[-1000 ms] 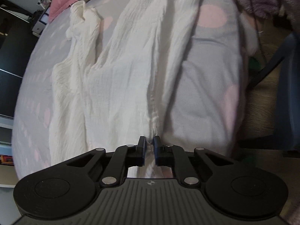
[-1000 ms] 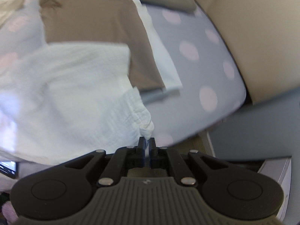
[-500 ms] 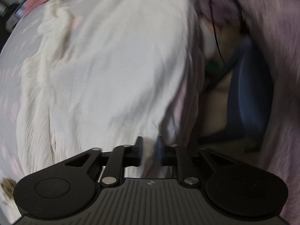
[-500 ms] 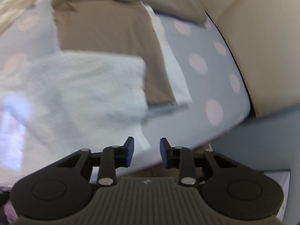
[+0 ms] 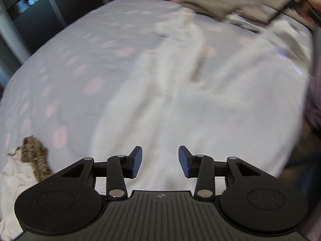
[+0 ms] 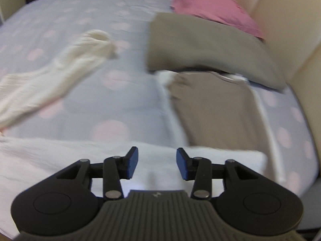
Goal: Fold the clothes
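A white crinkled garment (image 5: 200, 108) lies spread on the grey bed sheet with pink dots (image 5: 70, 64). My left gripper (image 5: 160, 161) is open and empty just above the garment's near edge. In the right wrist view the same garment (image 6: 60, 160) lies along the bed's near edge, with one cream sleeve (image 6: 60, 68) stretched out to the left. My right gripper (image 6: 157, 165) is open and empty above the garment's edge. Both views are blurred by motion.
A folded brown garment (image 6: 216, 110) lies on a white one at the right. Behind it are a taupe pillow (image 6: 204, 44) and a pink pillow (image 6: 210, 6) against a cream headboard (image 6: 291, 40). A white and patterned cloth (image 5: 24, 160) lies at the left.
Both grippers held the white garment's edge a second ago. Both have opened and let it go, and both views have swung up across the bed.
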Tool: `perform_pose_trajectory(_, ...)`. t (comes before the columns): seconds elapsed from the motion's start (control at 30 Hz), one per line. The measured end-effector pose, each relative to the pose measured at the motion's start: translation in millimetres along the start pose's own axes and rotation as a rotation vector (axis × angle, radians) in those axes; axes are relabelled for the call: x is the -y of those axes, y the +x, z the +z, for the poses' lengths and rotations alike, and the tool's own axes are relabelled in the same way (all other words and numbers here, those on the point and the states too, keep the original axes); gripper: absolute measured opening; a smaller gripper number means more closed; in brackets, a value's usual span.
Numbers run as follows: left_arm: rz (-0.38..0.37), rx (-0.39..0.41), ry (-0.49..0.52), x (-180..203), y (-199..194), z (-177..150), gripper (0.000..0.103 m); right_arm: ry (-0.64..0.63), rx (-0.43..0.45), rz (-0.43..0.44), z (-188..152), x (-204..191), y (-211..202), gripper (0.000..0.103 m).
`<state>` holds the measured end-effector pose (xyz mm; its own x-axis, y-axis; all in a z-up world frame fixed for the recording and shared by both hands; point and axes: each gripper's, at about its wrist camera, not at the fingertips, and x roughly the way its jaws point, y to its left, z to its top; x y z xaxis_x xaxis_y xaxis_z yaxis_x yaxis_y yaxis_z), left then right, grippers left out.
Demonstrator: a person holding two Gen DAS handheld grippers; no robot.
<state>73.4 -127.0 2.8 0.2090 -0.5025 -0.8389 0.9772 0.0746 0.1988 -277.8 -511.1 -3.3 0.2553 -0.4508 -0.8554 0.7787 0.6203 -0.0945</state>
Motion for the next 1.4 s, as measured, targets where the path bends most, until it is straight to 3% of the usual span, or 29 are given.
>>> perform_pose_trajectory(0.2,0.102,-0.013,-0.218,-62,35,6,0.043,0.041,0.016,0.113,13,-39,31,0.049)
perform_pose_trajectory(0.47,0.090,-0.081,-0.326,-106,93,9,0.047,0.011,0.004,0.230,38,-78,57,0.051)
perform_pose_trajectory(0.7,0.030,-0.183,-0.282,-95,135,9,0.045,-0.025,-0.012,0.307,55,-109,69,0.053)
perform_pose_trajectory(0.73,0.007,-0.188,-0.281,-93,137,10,0.037,-0.033,-0.014,0.311,57,-112,70,0.053)
perform_pose_trajectory(0.77,-0.006,-0.179,-0.258,-88,135,13,0.018,-0.040,-0.015,0.313,57,-114,71,0.053)
perform_pose_trajectory(0.87,-0.022,-0.118,-0.162,-66,120,24,0.006,-0.048,-0.020,0.317,57,-117,72,0.053)
perform_pose_trajectory(1.17,0.005,0.090,0.096,32,50,45,0.005,-0.044,-0.043,0.330,48,-116,72,0.053)
perform_pose_trajectory(1.4,-0.083,0.062,0.153,90,54,30,0.006,-0.044,-0.027,0.357,46,-119,62,0.053)
